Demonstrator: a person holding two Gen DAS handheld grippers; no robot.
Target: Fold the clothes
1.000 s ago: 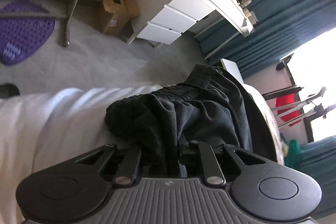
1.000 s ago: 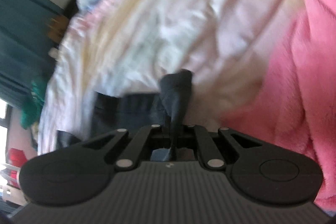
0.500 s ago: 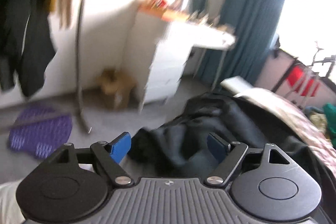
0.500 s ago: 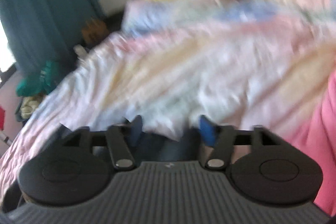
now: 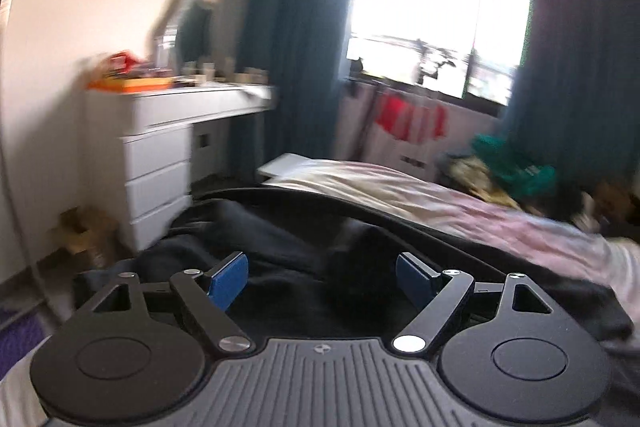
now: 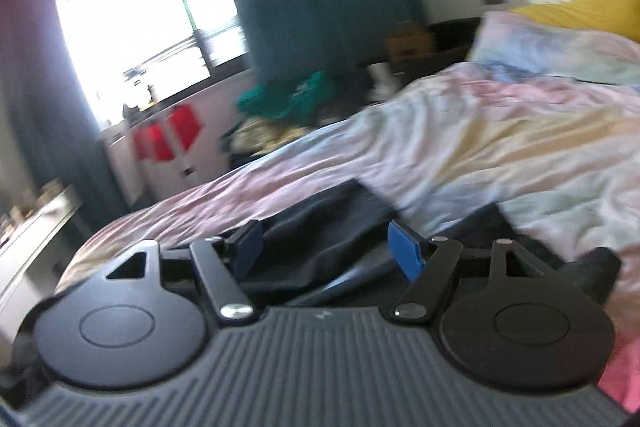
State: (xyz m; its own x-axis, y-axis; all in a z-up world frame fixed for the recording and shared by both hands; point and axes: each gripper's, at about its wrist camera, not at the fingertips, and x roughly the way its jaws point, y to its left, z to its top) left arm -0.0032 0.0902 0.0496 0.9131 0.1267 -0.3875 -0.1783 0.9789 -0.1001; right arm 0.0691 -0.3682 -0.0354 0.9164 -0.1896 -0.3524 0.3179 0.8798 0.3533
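Note:
A black garment (image 5: 280,247) lies crumpled on the near end of the bed, below and ahead of my left gripper (image 5: 322,281). That gripper is open; its blue pads (image 5: 228,281) stand wide apart with nothing between them. In the right wrist view the same black garment (image 6: 320,223) spreads flat on the pastel bedspread (image 6: 480,135). My right gripper (image 6: 326,251) hovers above it, open, blue pads (image 6: 406,253) clear of the cloth.
A white chest of drawers (image 5: 156,163) with clutter on top stands left of the bed, a cardboard box (image 5: 80,235) beside it. Teal curtains (image 5: 296,27) flank a bright window (image 5: 436,3). A yellow pillow (image 6: 592,7) and a pink blanket (image 6: 624,367) lie to the right.
Both grippers were shut on the black garment a second ago; both have let go, opened wide, rolled upright and lifted away from the cloth, which now rests on the bed.

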